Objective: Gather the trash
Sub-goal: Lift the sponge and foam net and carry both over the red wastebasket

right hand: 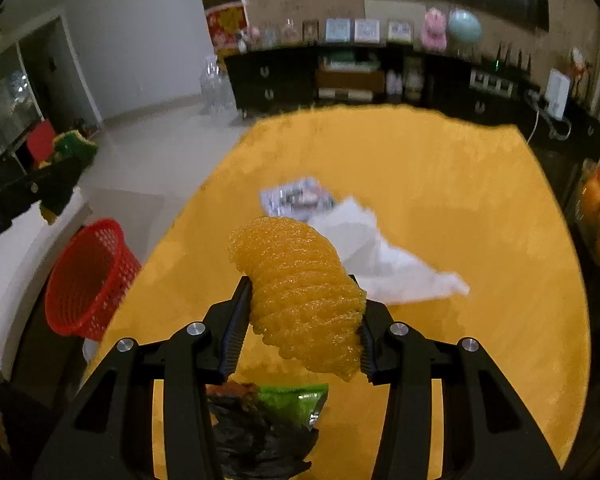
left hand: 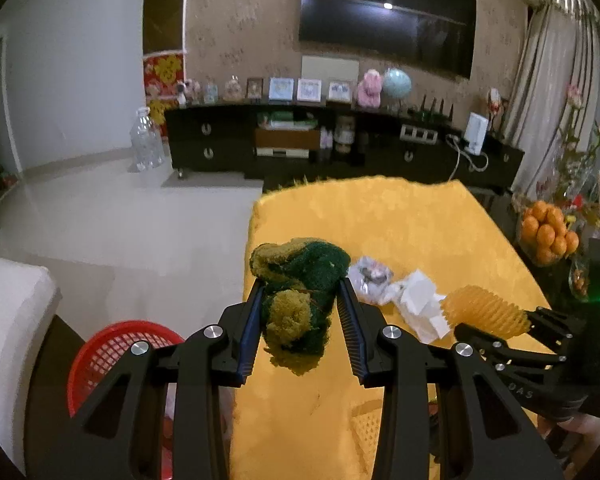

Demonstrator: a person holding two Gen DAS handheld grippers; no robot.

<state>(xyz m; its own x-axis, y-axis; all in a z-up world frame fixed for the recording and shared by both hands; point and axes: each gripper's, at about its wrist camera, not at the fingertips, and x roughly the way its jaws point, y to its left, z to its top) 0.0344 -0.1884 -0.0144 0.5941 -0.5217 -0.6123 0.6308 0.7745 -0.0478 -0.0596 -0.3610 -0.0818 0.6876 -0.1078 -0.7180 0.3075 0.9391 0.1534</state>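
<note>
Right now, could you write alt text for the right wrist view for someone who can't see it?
Black tongs grip a yellow foam net sleeve above a yellow-covered table. On the table lie white crumpled paper, a small wrapper and a green packet; a red basket stands at the left.

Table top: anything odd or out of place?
Litter is strewn on the yellow table: a crumpled white paper, a clear wrapper, and a green snack bag with a black bag near the front edge.
</note>
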